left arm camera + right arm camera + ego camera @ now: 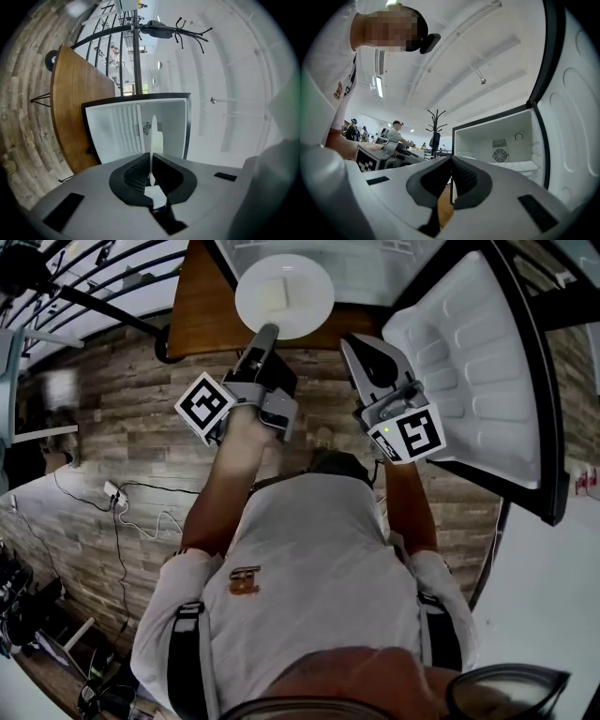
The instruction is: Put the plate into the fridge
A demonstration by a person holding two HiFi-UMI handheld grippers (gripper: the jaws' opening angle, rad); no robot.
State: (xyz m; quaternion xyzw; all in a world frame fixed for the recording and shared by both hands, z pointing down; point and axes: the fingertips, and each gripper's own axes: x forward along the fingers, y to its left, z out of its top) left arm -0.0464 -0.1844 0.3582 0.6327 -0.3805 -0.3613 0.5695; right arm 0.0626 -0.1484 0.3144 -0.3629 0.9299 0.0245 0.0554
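A round white plate [284, 294] with a pale square piece on it is held level in front of the open fridge [375, 263]. My left gripper [266, 334] is shut on the plate's near rim. In the left gripper view the plate [152, 136] shows edge-on between the pads, with the fridge's white inside [122, 126] behind it. To the right, my right gripper [361, 345] is shut and holds nothing. It is close to the open fridge door [478, 362]. In the right gripper view its closed tips [451, 161] point towards the fridge compartment [501, 145].
A brown wooden table [202, 315] stands left of the fridge, and the floor is wood-patterned planks [112, 437]. Cables and a power strip [114, 493] lie on the floor at the left. A coat stand [435, 126] and people are in the background.
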